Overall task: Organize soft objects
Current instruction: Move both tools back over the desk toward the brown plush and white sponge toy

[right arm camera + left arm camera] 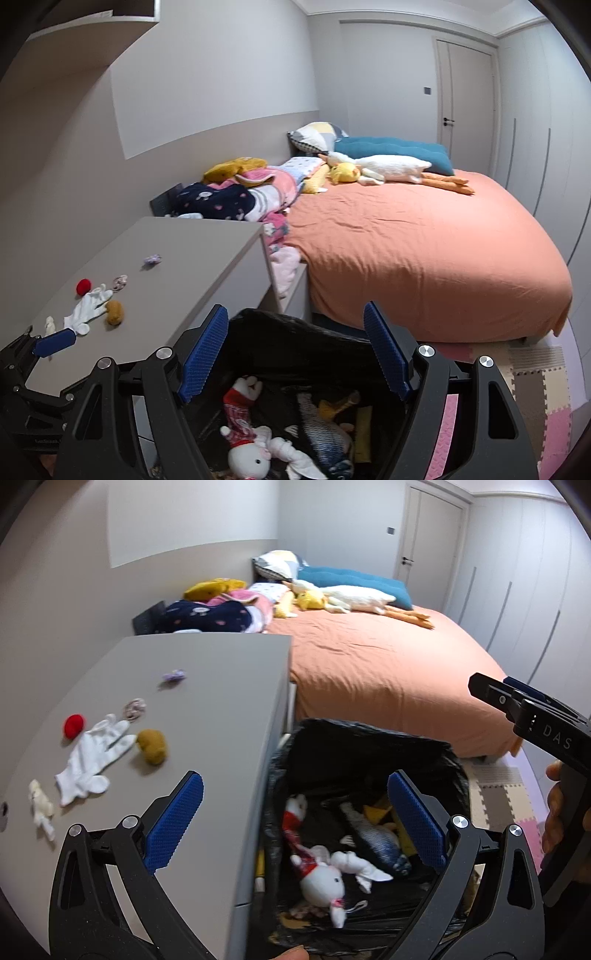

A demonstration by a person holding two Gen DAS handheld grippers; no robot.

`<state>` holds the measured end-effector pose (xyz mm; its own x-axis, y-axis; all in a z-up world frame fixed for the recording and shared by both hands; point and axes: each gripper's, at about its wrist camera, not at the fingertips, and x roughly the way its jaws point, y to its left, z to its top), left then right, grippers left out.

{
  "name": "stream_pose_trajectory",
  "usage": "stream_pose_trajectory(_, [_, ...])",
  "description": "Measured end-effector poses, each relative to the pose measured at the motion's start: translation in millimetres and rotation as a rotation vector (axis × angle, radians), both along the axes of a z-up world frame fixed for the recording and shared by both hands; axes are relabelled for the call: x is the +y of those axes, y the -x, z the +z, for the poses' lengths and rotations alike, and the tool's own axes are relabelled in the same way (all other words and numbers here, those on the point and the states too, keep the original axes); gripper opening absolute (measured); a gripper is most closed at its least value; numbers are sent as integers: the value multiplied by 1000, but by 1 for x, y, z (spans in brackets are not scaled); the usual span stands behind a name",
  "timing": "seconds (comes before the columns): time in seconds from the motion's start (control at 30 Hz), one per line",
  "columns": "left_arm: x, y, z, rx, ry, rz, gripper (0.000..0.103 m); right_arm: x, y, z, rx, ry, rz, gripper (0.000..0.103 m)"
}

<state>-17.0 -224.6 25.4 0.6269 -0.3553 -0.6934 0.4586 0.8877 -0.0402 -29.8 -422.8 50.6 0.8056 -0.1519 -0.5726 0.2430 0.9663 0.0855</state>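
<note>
My left gripper (pixel 299 819) is open with nothing between its blue pads, hanging over the edge between the grey desk (pixel 221 686) and a bin lined with a black bag (pixel 369 738). Inside the bin lie a white bunny plush (pixel 325 882), a grey fish plush (pixel 373 838) and a red-and-white doll (pixel 295 823). On the desk lie a white glove (pixel 92 760), a red ball (pixel 74 725), a mustard plush (pixel 152 746), a small cream toy (pixel 40 805), a scrunchie (pixel 135 707) and a purple bit (pixel 174 675). My right gripper (pixel 293 350) is open and empty above the bin (pixel 295 332).
A bed with an orange sheet (pixel 424 251) lies beyond the bin, with a goose plush (pixel 395 166), a yellow plush (pixel 345 173), pillows and piled clothes (pixel 236 195) at its head. Foam floor mats (pixel 546 387) are at the right. Wardrobe doors line the right wall.
</note>
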Motion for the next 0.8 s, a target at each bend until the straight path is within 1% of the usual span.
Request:
stream_pose_trajectory(0.5, [79, -17, -3, 16, -9, 185, 97, 70, -47, -14, 38, -10, 150, 76])
stream_pose_trajectory(0.8, [126, -28, -6, 35, 10, 293, 97, 112, -77, -26, 79, -12, 238, 76])
